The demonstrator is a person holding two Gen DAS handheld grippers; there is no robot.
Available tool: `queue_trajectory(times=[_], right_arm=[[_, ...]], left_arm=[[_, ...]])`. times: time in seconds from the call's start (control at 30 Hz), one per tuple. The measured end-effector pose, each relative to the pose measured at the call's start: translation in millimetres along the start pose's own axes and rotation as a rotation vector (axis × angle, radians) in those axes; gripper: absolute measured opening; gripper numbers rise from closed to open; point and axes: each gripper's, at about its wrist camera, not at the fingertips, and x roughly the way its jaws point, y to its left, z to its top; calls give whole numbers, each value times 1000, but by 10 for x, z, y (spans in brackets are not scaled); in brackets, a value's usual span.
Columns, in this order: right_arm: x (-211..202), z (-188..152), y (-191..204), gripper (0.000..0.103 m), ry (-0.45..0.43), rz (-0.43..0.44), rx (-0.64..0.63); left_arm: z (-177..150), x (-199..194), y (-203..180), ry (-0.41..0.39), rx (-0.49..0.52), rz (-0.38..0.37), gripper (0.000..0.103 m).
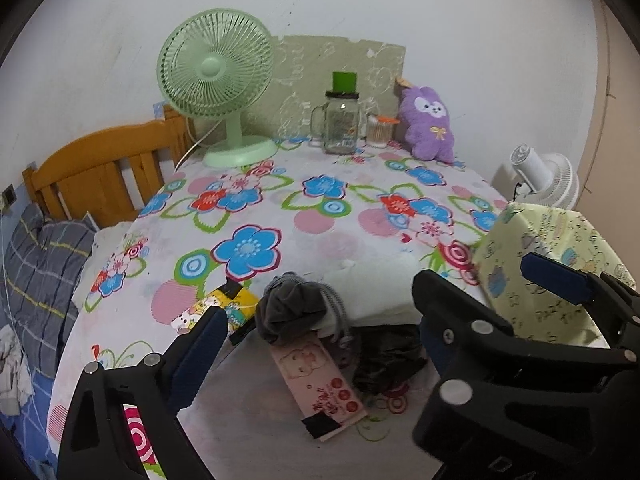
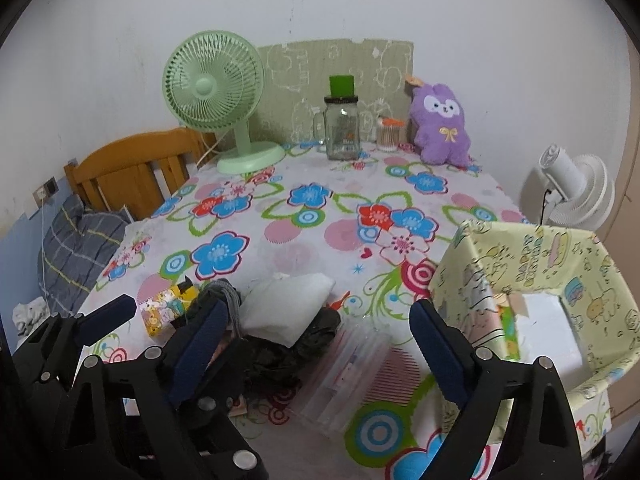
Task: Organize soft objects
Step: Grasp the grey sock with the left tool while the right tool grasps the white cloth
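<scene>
I see the right hand-held gripper (image 2: 320,344) wide open over a white pillow (image 2: 288,308) and dark clothes (image 2: 276,356) on the floral desk (image 2: 320,216); patterned box (image 2: 532,300) just right.

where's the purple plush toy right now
The purple plush toy sits upright at the far right of the floral table, against the wall, just right of the small orange-lidded jar and glass mason jar.
</scene>
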Motion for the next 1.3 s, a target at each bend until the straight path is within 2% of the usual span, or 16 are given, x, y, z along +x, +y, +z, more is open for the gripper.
queue_trajectory(times=[0.63, 0.8, 1.0, 1.1, 1.17, 1.3], right_arm=[[506, 73, 4, 89, 85, 7, 23], [623, 91, 1, 88, 101, 13, 31], [735, 104, 18, 88, 116, 12, 35], [785, 110, 13, 88, 124, 7, 38], [827, 104, 9, 88, 135, 9, 41], [894, 82, 32, 86, 158, 18, 38]], left_arm=[[91, 448, 91, 61, -5, 79, 88], [109, 530, 131, 75, -17, 78, 86], [109, 611, 161, 93, -32, 73, 76], [111, 673, 210, 114, -55, 70, 70], [103, 705, 216, 125, -60, 58, 62], [75, 725, 194, 129, -45, 57, 57]])
